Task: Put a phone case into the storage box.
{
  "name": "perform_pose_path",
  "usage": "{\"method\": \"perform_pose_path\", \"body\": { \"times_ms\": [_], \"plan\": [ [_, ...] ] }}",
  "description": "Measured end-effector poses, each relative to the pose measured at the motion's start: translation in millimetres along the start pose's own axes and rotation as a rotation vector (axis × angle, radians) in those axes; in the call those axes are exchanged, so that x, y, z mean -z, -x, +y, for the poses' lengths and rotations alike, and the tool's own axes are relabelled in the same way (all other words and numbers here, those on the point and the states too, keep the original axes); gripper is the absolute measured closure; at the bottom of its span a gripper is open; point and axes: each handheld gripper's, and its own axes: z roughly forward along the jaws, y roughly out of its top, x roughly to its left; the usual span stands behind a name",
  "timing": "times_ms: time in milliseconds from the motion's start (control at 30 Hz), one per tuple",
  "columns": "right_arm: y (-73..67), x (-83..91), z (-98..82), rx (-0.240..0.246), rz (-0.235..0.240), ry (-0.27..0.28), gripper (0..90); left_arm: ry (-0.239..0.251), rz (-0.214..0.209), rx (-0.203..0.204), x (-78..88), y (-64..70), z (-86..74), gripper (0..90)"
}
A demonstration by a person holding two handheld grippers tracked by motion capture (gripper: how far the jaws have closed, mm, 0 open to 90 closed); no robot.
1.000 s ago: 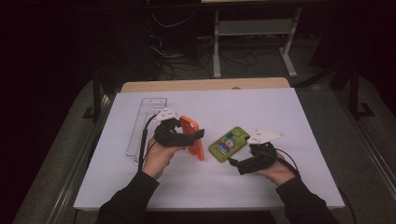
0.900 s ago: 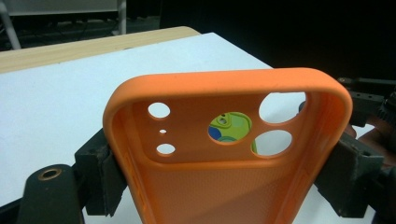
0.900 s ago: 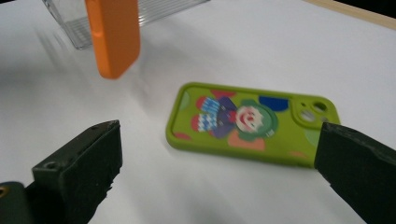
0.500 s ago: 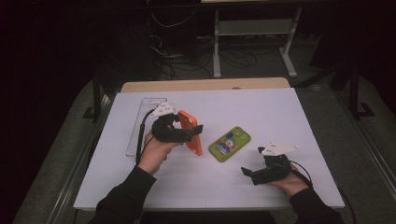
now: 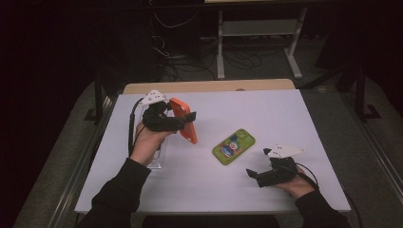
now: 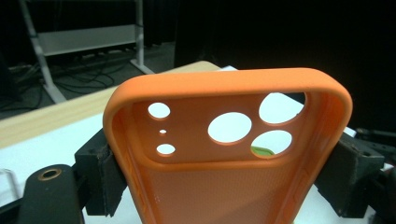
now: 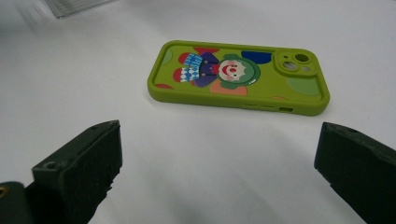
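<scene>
Orange case [image 5: 184,119] now lifted higher, clamped between left gripper [image 5: 183,121] fingers; right gripper [image 5: 253,175] fingers apart.

The left hand-held gripper [image 5: 183,122] is raised with jaws clamped, while the right hand-held gripper [image 5: 253,175] rests low, jaws spread.

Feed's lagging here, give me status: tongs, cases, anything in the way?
Left tongs shut on orange case, lifted off table. Right tongs open, empty, facing green case flat on table. Nothing between them.
</scene>
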Motion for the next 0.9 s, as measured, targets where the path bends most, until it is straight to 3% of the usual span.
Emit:
{"method": "perform_pose_path", "body": {
  "times_ms": [367,667,900],
  "plan": [
    [0.4,0.4,0.3,0.005,-0.002,0.0,0.1,0.01,0.081,-0.036,4.7,-21.5,17.4,15.9],
    [0.2,0.5,0.5,0.003,0.0,0.001,0.2,0.022,0.198,-0.059,4.8,-52.0,29.8,15.9],
    [0.3,0.9,0.8,-0.002,0.004,0.004,0.1,0.021,0.291,-0.036,-0.3,-74.1,36.1,15.8]
  ]
}}
